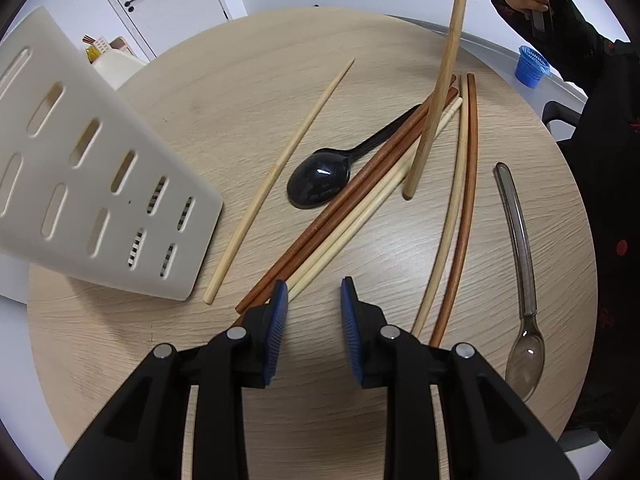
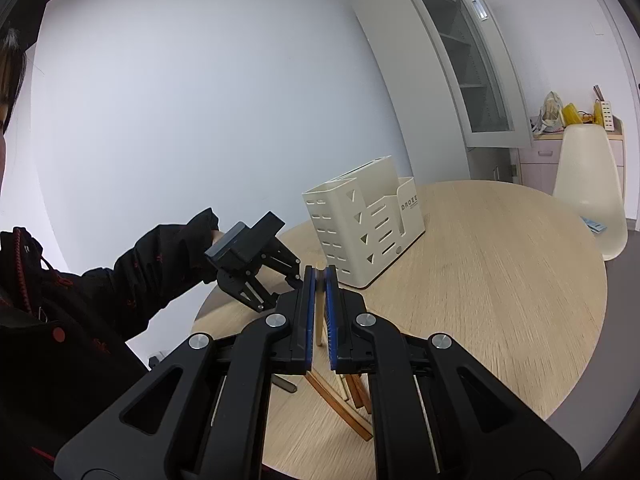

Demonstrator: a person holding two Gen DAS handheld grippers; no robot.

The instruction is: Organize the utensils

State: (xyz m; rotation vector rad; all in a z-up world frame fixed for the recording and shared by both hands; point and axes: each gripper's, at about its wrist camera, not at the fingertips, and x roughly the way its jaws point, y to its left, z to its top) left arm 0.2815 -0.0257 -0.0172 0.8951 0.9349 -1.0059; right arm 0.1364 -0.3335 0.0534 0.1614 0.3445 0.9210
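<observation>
On the round tabletop [image 1: 360, 40], the cream caddy [image 2: 362, 228] stands toward the far edge, loose chopsticks [image 1: 344, 232] and spoons mid-table. The right tool [image 2: 319, 312] is clamped on a pale chopstick [image 1: 440, 92], likely bound for the caddy; the left tool [image 1: 314, 320] hovers apart, empty, seemingly picking next.

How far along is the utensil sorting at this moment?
Nothing visibly sorted yet. In hand: the right tool is shut on one pale chopstick, held upright; the left tool hangs open over the pile. Left on the table: other chopsticks, black spoon, clear spoon. The holder waits.
</observation>
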